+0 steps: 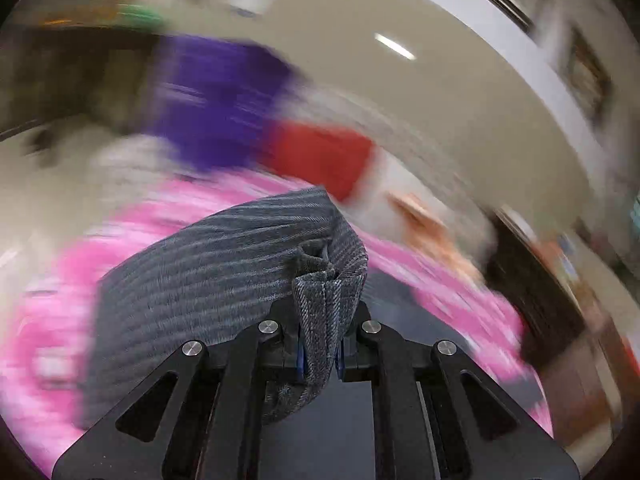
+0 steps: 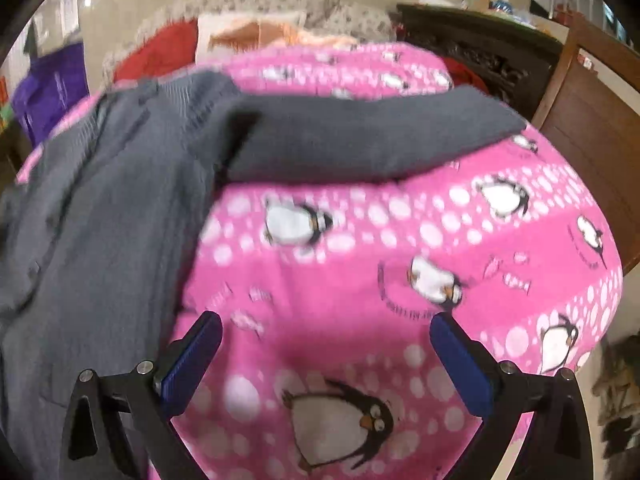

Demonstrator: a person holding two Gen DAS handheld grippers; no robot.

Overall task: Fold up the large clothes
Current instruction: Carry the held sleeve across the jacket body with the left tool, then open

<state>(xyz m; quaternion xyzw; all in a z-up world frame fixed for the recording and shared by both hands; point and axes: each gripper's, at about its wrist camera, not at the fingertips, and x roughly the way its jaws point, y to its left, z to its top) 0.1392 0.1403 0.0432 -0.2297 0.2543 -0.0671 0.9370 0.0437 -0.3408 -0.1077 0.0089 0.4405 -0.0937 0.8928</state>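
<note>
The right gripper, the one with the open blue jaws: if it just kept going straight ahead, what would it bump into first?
Most likely the pink penguin-print blanket, which fills the view between the right gripper's open jaws. The dark grey garment lies off to the left. Depth is hard to judge.

garment (image 2: pixel 120 208) on blanket's (image 2: pixel 360 280) left side | sleeve (image 2: pixel 360 140) lies across blanket toward right edge | cushions (image 2: pixel 256 32) behind blanket | cabinet (image 2: pixel 480 48) behind, right

Black slotted tongs (image 2: pixel 326 354) with silver screws and blue ribbed pads (image 2: pixel 192 364).
</note>
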